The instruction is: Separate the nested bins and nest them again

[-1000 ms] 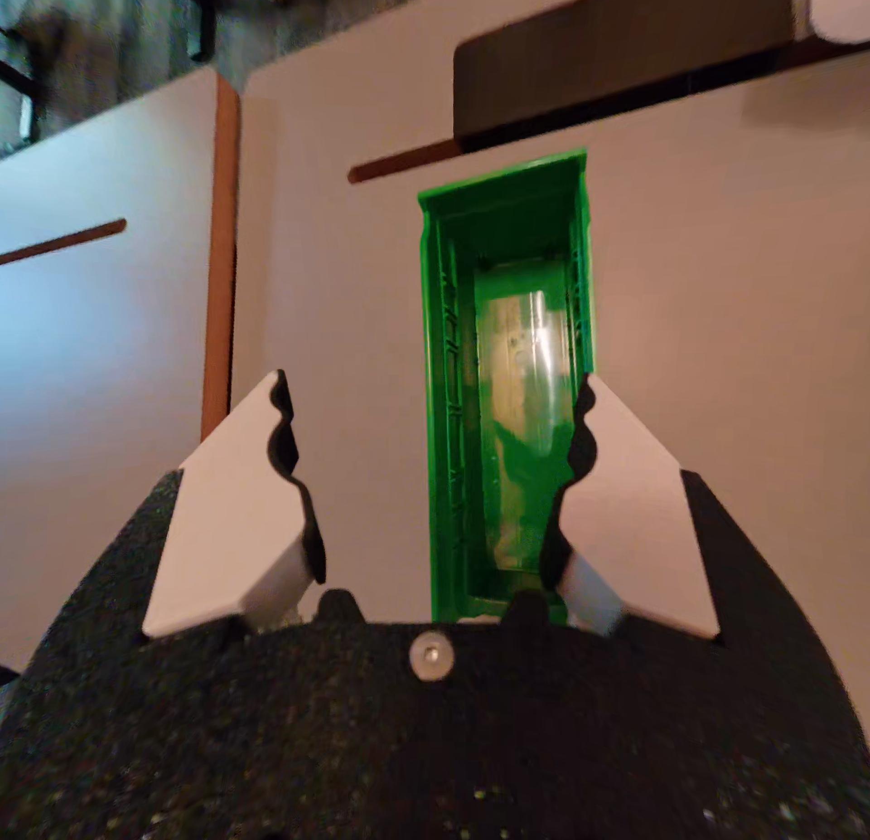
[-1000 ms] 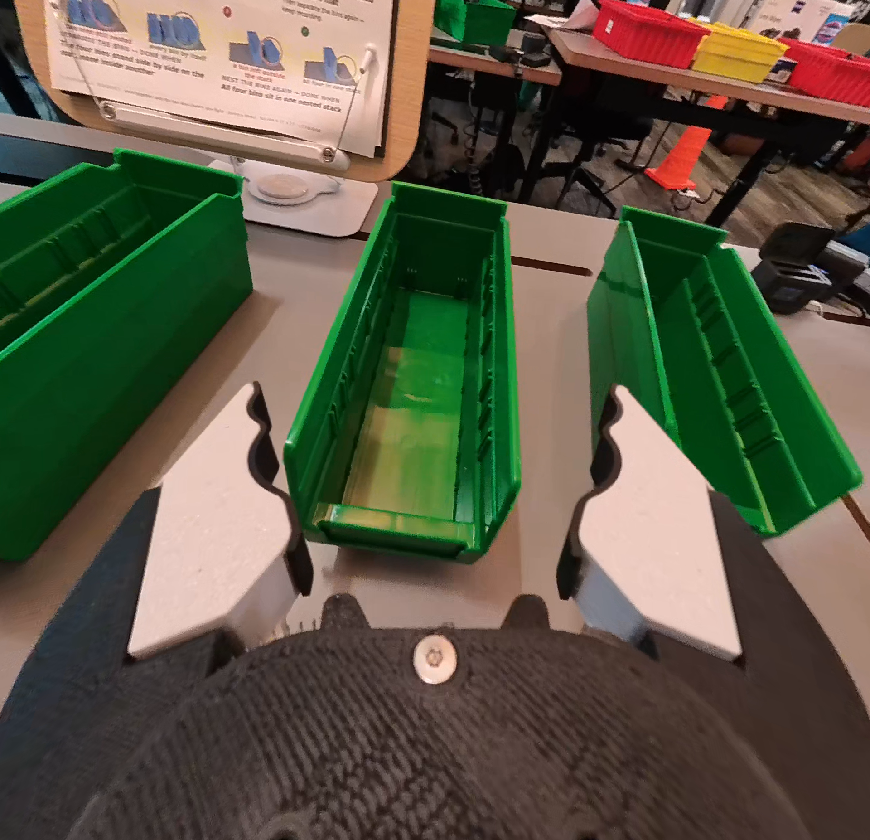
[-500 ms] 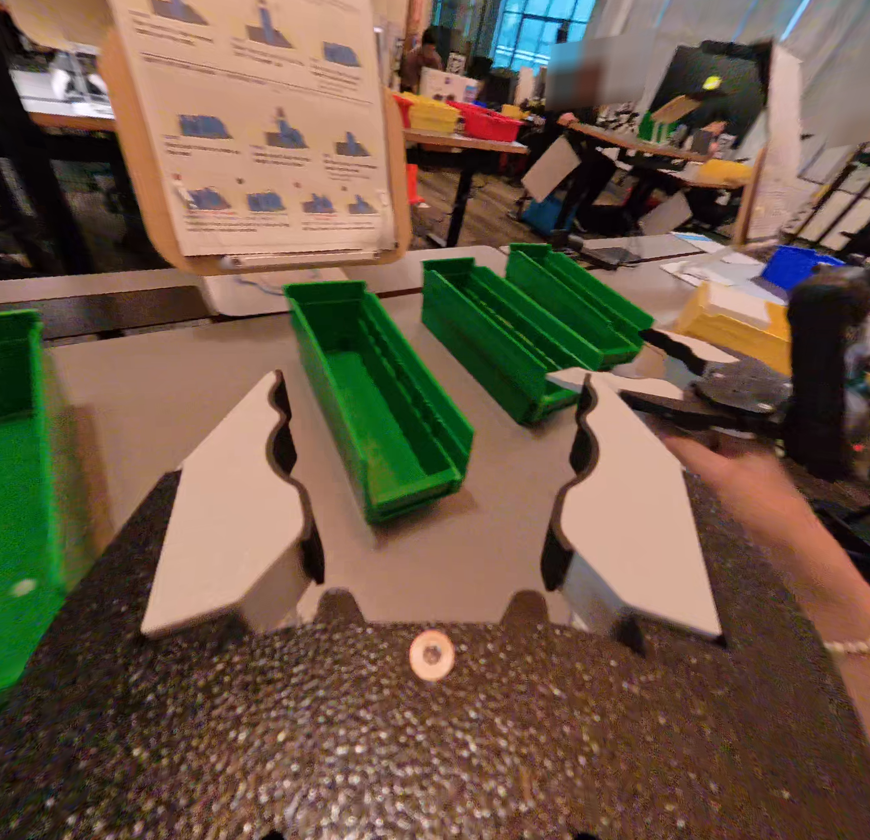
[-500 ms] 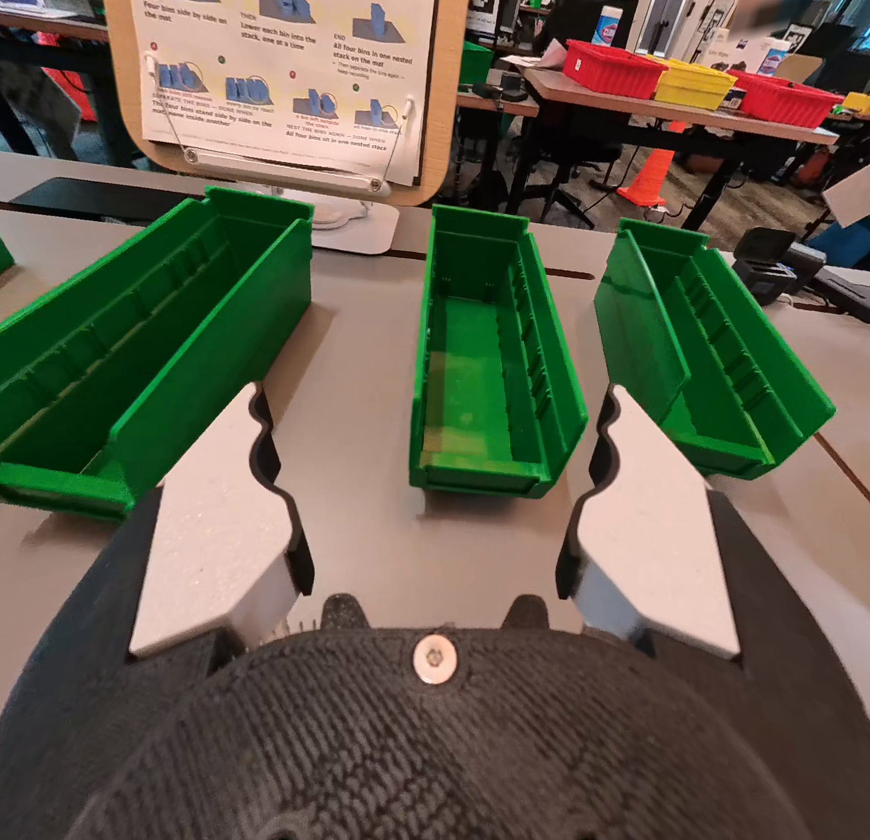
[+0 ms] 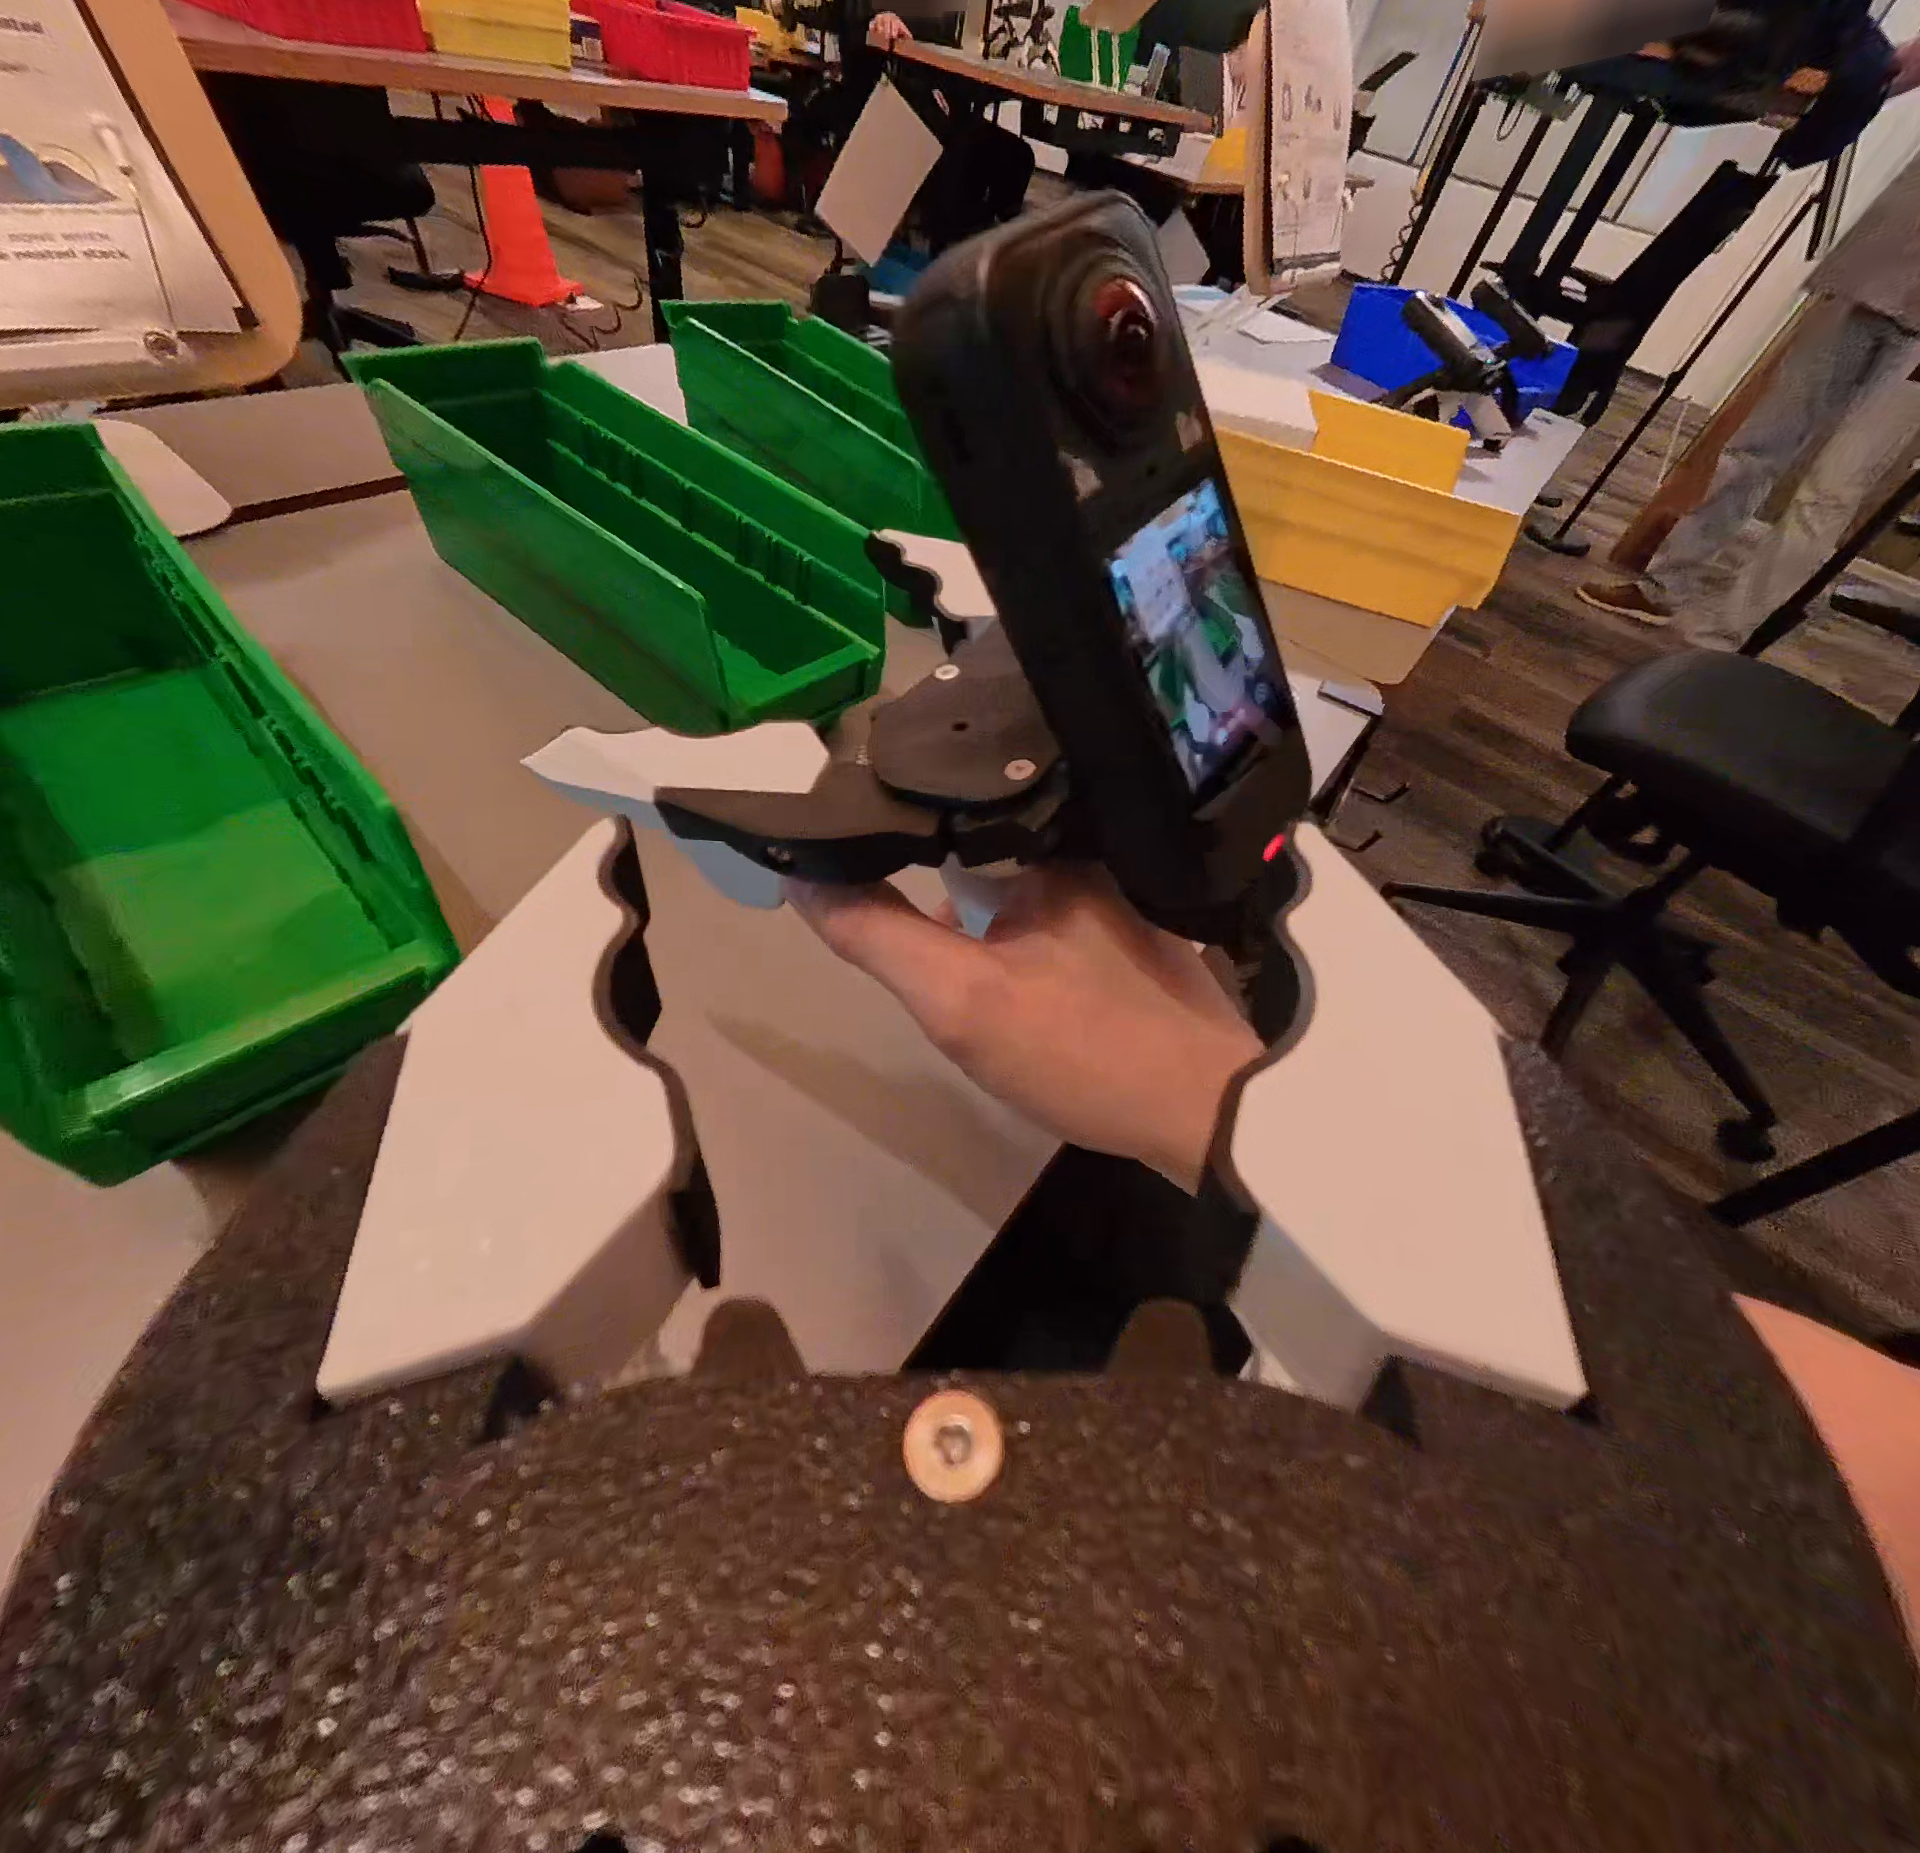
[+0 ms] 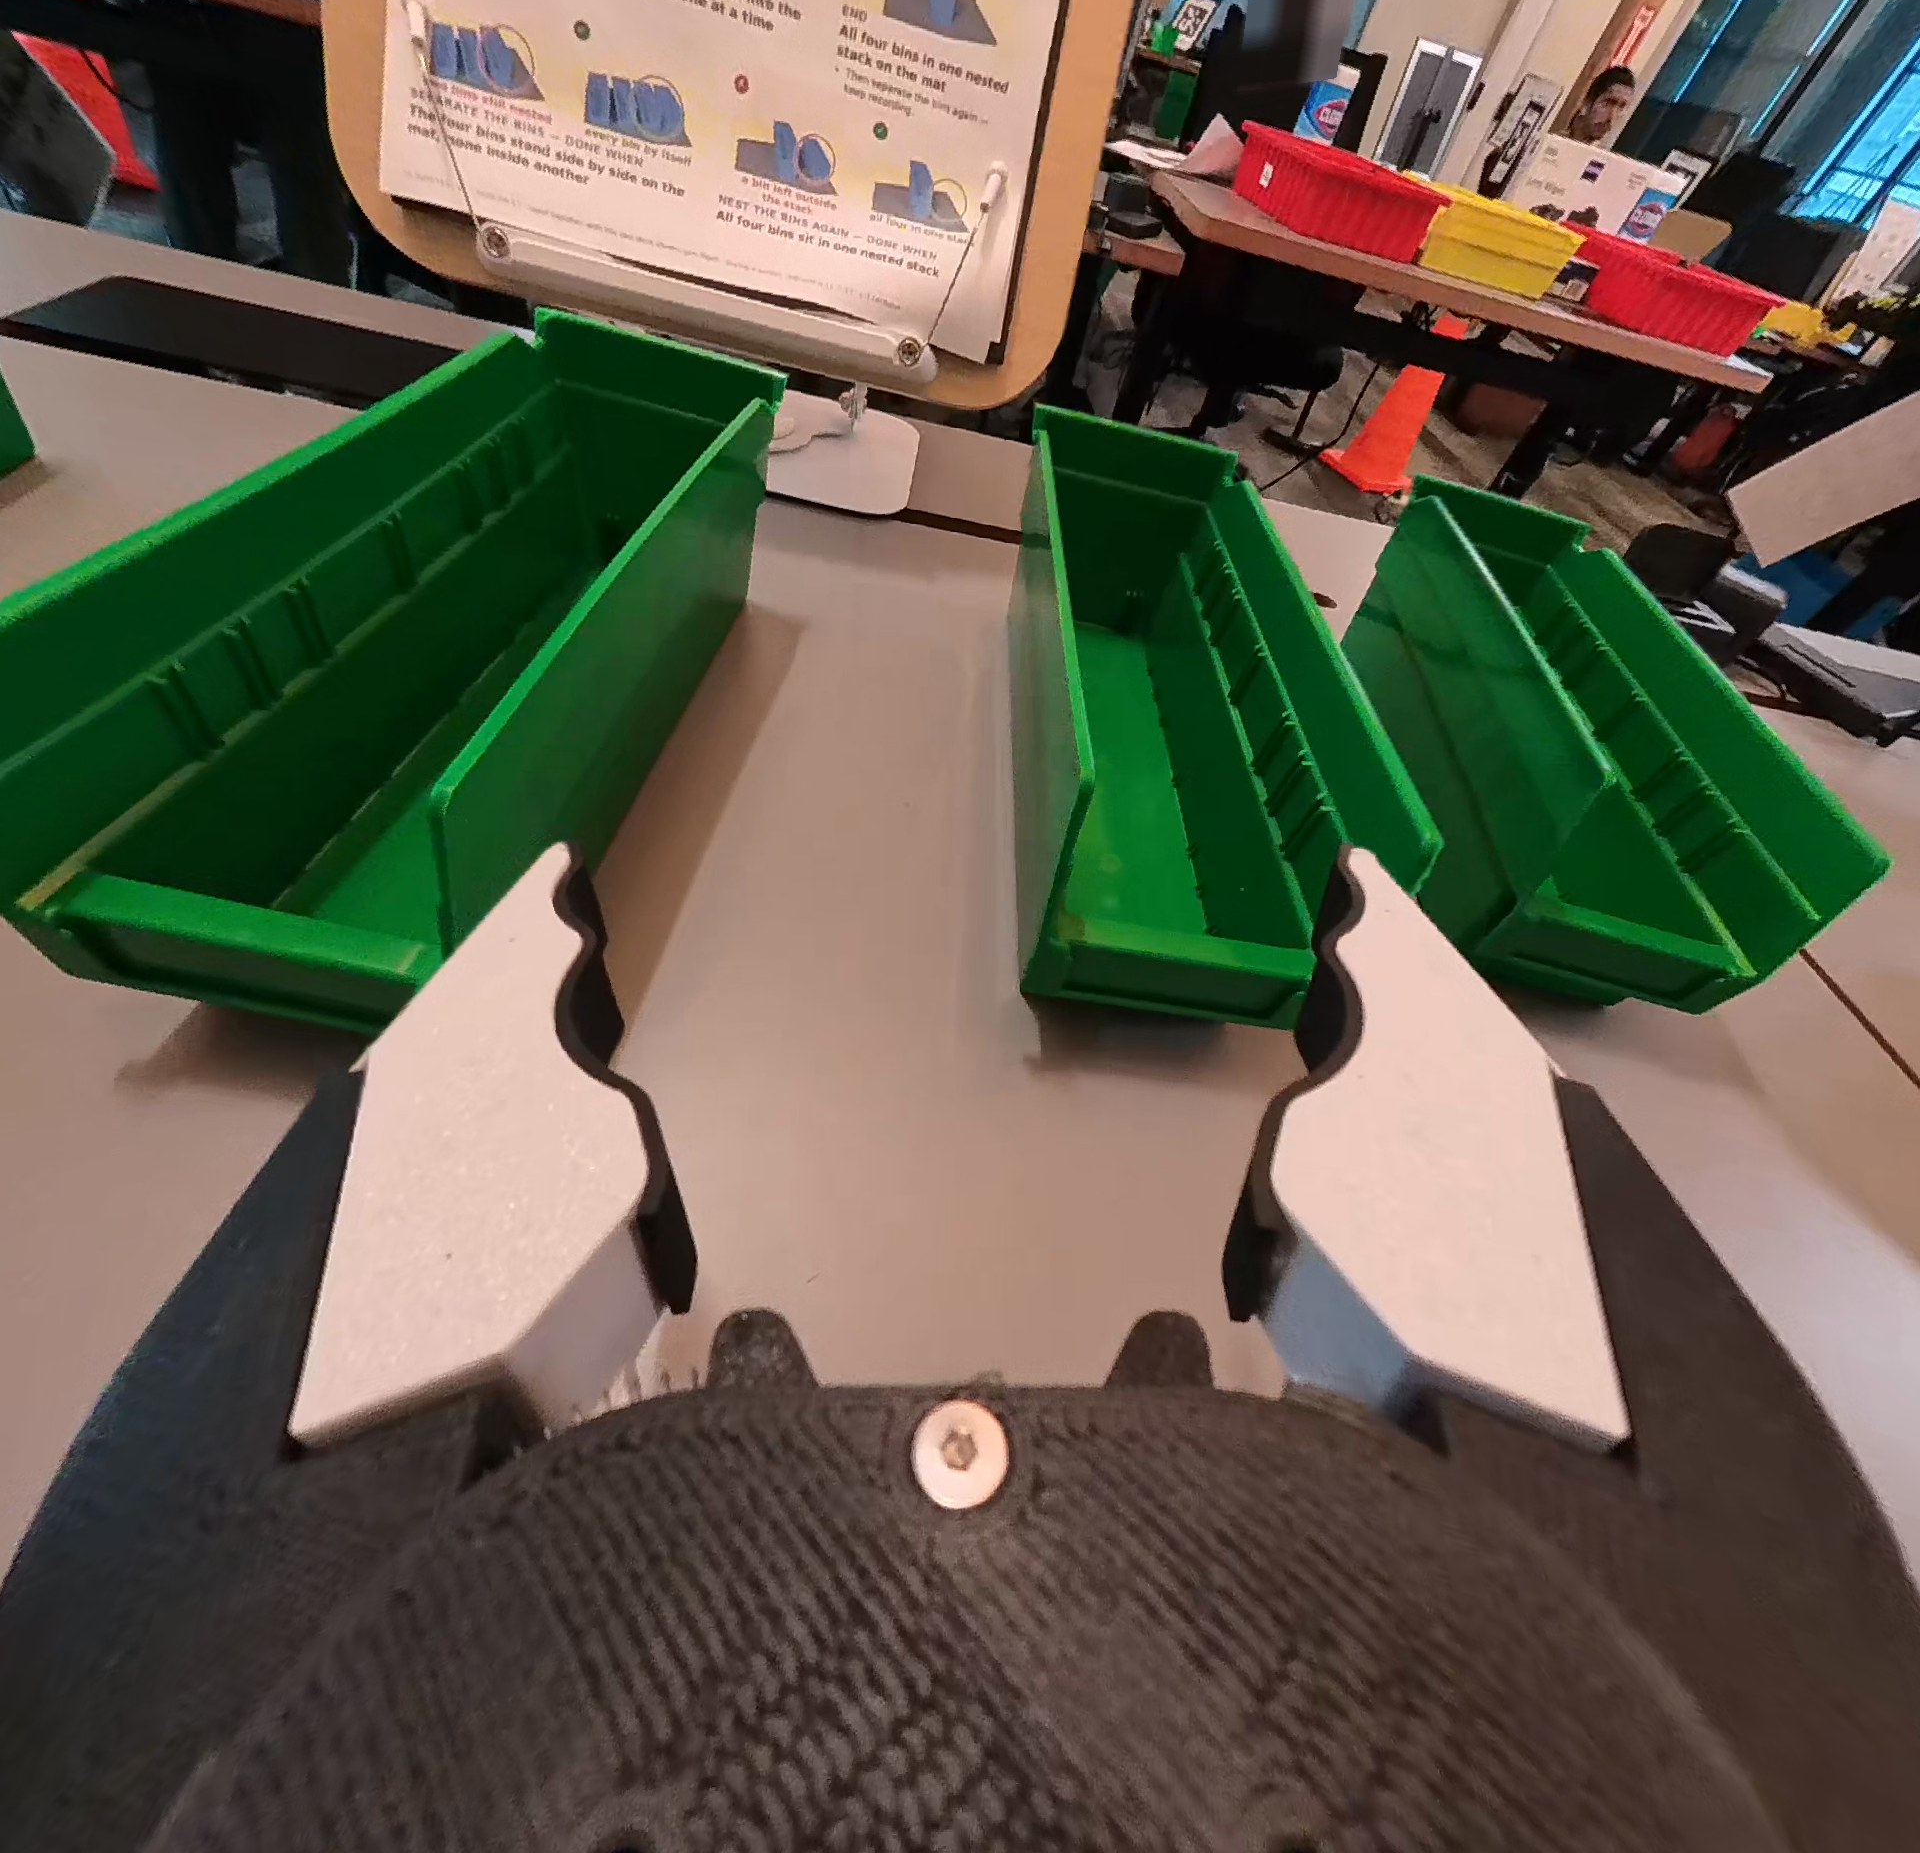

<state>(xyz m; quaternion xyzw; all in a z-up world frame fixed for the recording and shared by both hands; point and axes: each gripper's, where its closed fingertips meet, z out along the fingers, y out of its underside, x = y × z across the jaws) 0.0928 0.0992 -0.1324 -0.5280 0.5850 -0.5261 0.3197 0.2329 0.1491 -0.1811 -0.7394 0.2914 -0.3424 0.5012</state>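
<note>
Right wrist view: three long green plastic bins stand apart on the grey tabletop (image 6: 883, 764), none inside another. Largest-looking bin (image 6: 343, 681) at 10 o'clock, middle bin (image 6: 1164, 764) at 1 o'clock, far bin (image 6: 1600, 764) at 2 o'clock. A sliver of a fourth green thing shows at the 9 o'clock edge; cannot tell what it is. Wooden clipboard with an instruction sheet (image 6: 717, 110) stands at 12 o'clock behind the bins.

Right gripper (image 6: 956, 889): grey fingers spread wide, nothing between them, hovering over bare table between the 10 o'clock and 1 o'clock bins.

Left gripper (image 5: 951, 858): fingers likewise spread, empty. Its view looks across at the other gripper, held in a bare hand (image 5: 1049, 1014) with a black camera (image 5: 1101, 577) mounted on top. A green bin (image 5: 177, 816) sits at 9 o'clock close by; two more lie at 11 and 12 o'clock.

Judgement: separation looks complete; re-nesting has not started.

For the step in hand:
- Pick one bin as the base and leave it where it stands.
- Grip the next bin by a long side wall or end lip, fingers straddling the thin plastic, closing squarely so it doesn't twist.
- Lift clear of the table, line up its long axis with the base, and lower level.
- Bins sit at differing angles; correct the yaw before descent or the corners will likely catch on the inner ribs.
</note>
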